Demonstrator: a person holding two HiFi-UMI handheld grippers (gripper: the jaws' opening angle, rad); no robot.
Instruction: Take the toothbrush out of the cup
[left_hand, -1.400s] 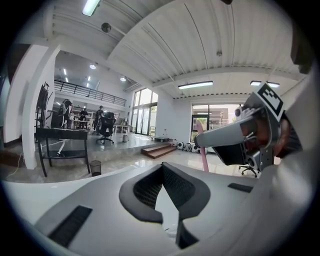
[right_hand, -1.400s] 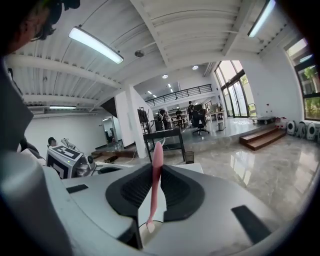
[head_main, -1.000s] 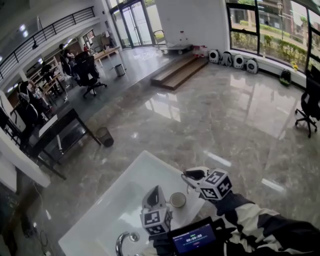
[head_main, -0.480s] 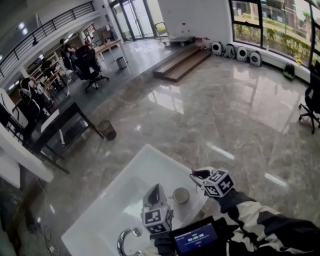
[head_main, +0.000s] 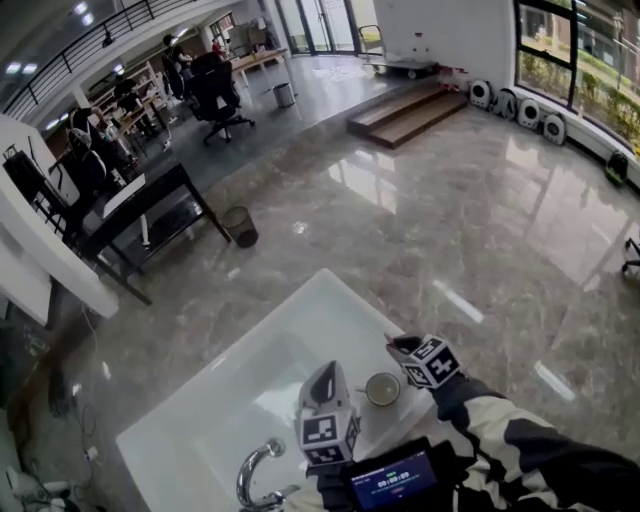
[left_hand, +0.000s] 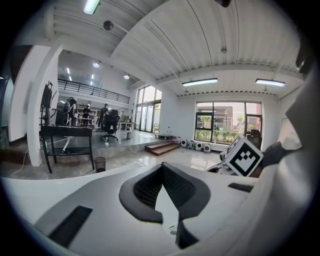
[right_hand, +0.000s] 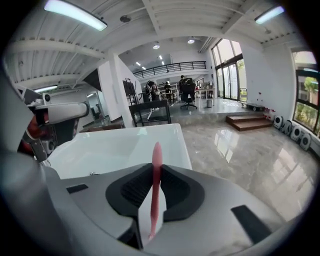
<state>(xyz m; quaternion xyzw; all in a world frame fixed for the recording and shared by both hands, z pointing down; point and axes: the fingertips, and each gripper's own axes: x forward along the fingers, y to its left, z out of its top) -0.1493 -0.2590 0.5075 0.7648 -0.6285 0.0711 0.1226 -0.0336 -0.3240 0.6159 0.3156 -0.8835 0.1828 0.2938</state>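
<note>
In the right gripper view a pink toothbrush stands upright between the black pads, and my right gripper is shut on its handle. The head view shows that gripper just right of the round cup, over the white sink's rim. The toothbrush is too small to make out there. My left gripper hovers left of the cup, apart from it. In its own view the left gripper has its pad tips together with nothing between them.
A chrome faucet rises at the sink's near edge, and a small lit screen sits by my sleeve. Marble floor surrounds the sink. A black table and a waste bin stand to the far left, wooden steps beyond.
My right gripper has sunk toward the sink rim beside the cup, still with the toothbrush. The left gripper has hardly moved. The head view has swung slightly.
</note>
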